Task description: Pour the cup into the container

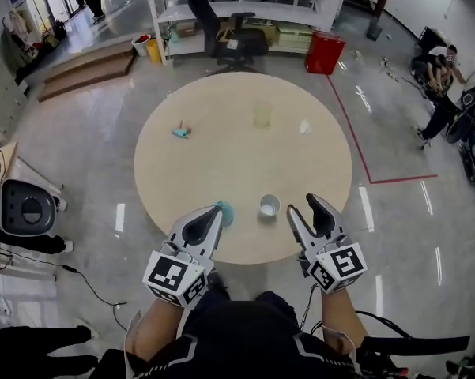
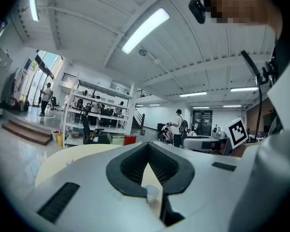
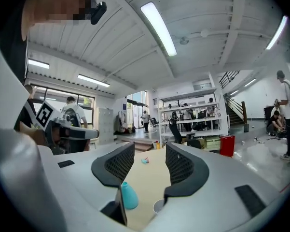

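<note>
At the round table's (image 1: 221,168) near edge, the left gripper (image 1: 212,215) is closed and empty, its tips beside a teal container (image 1: 227,212). Right of that stands a white cup (image 1: 269,205). The right gripper (image 1: 302,206) is partly open, holding nothing.

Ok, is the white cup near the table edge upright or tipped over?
Upright: the white cup stands on the table with its round mouth facing up. Contents: cannot tell.
</note>
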